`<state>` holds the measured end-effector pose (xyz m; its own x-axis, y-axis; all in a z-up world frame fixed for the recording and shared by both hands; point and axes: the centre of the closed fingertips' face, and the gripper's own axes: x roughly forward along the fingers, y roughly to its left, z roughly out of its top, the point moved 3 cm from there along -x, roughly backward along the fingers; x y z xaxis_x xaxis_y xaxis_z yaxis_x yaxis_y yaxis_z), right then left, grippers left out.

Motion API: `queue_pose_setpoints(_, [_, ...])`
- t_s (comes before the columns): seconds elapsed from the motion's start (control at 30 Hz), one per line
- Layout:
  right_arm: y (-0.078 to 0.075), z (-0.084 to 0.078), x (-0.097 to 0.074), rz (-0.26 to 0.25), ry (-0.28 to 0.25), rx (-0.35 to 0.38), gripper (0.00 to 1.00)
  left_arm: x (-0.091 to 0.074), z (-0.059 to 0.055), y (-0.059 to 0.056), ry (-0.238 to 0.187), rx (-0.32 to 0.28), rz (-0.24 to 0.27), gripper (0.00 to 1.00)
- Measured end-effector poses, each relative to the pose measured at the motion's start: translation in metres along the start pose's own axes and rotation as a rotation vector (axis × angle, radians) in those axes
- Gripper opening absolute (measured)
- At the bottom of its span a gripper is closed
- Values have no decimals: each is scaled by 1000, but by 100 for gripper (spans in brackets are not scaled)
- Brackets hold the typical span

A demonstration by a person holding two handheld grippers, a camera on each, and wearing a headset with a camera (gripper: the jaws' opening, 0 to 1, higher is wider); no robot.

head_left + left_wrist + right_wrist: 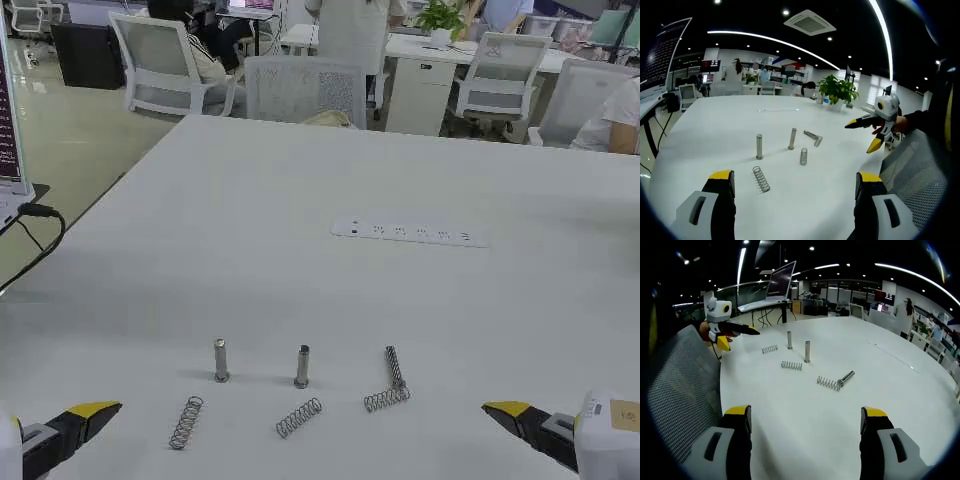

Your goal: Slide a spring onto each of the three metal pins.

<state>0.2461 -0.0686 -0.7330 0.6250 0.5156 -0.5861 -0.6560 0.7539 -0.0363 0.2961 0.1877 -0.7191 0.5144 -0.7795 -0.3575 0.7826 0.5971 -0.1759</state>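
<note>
On the white bench [300, 200] a short steel pin [221, 360] and a second pin [302, 366] stand upright, a third pin [394, 366] lies flat touching a coiled wire spring [386, 399], two more lie loose just in front, a left spring [186, 422] and a middle spring [298, 417], and the yellow-tipped left tool [795, 182] and right tool [806, 417] gape wide, grasping nothing.

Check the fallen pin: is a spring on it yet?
No: the fallen pin lies bare on the table. One spring meets its near end; whether the tip enters the coils can't be seen.
</note>
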Motion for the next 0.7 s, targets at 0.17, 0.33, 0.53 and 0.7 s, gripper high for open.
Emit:
queue_pose_setpoints(0.17, [-1,-3,4,13,8,12,86,2,-5,1,25,3,0,95])
queue_pose_setpoints(0.33, [0,-3,6,20,8,14,86,0,-4,2,23,-1,5,96])
queue_pose_setpoints(0.53, [2,-4,4,21,15,7,86,-1,-4,1,16,-4,9,96])
queue_pose_setpoints(0.7, [1,-6,3,15,21,8,85,-1,-3,-1,10,-7,7,96])
